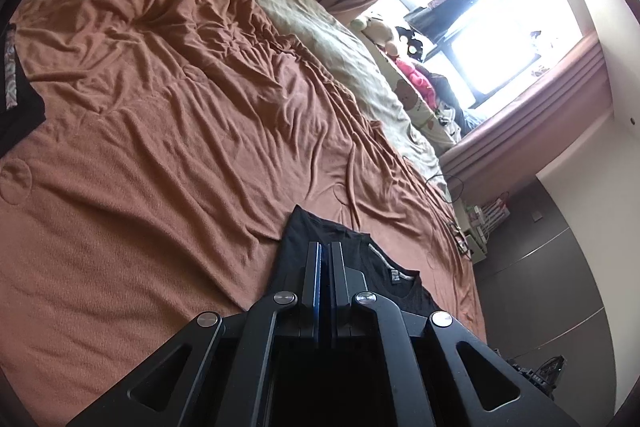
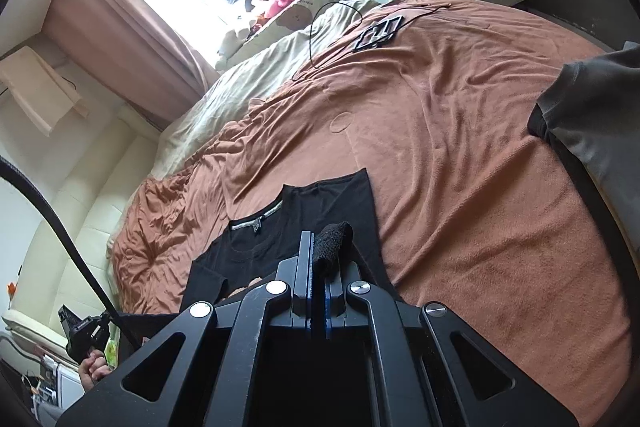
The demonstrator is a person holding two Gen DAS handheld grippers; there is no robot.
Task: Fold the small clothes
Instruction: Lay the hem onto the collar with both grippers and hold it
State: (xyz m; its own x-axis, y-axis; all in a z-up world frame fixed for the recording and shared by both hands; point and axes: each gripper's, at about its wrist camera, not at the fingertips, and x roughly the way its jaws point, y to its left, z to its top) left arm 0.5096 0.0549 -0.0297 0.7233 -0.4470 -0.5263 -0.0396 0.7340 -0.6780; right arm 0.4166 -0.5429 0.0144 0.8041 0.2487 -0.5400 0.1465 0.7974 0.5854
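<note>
Two handheld grippers work over a black T-shirt (image 2: 320, 211) lying on a rust-orange blanket (image 2: 460, 147) spread across a bed. The right gripper (image 2: 318, 247) has its fingers clenched on a small fold of black fabric (image 2: 332, 241), directly above the shirt. The left gripper (image 1: 325, 259) has its fingers pressed together over the shirt's shoulder edge, though whether any cloth sits between them cannot be told.

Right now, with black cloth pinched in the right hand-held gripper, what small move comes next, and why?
Probably carry the right hand-held gripper across the black shirt and lay its pinched fabric down. The shirt lies spread on the brown blanket, and the left hand-held gripper, shut, is at its shoulder.
</note>
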